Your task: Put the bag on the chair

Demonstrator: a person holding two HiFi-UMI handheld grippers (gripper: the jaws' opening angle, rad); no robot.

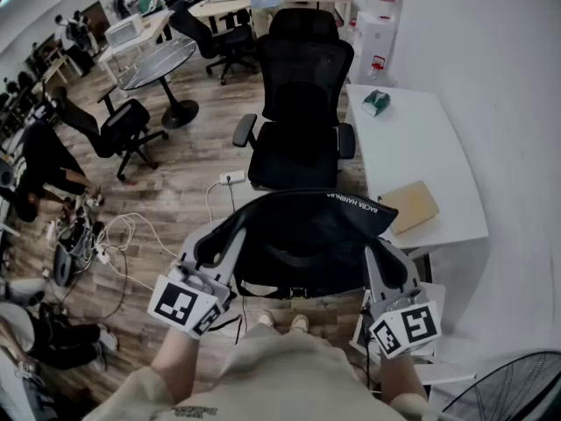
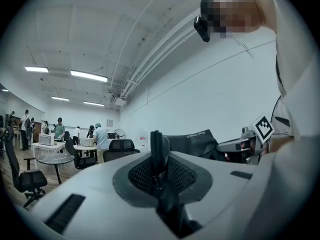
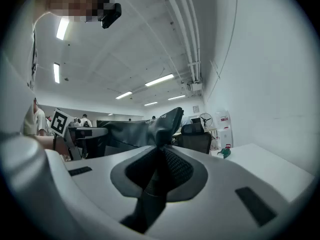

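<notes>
I hold a black bag [image 1: 302,235] spread wide between both grippers, above the floor just in front of a black office chair [image 1: 302,112]. My left gripper [image 1: 230,246] is shut on the bag's left edge; in the left gripper view a black strap [image 2: 159,151] is pinched between the jaws of the left gripper [image 2: 160,166]. My right gripper [image 1: 379,251] is shut on the bag's right edge, where black fabric [image 3: 162,126] rises from the jaws of the right gripper [image 3: 159,149]. The chair's seat [image 1: 294,160] faces me with nothing on it.
A white table [image 1: 421,147] stands to the right of the chair, bearing a green object [image 1: 376,102] and a brown flat package [image 1: 408,205]. A fan [image 1: 513,388] is at bottom right. Cables [image 1: 123,235] lie on the wood floor at left. More chairs [image 1: 123,130] and a round table [image 1: 158,64] stand beyond.
</notes>
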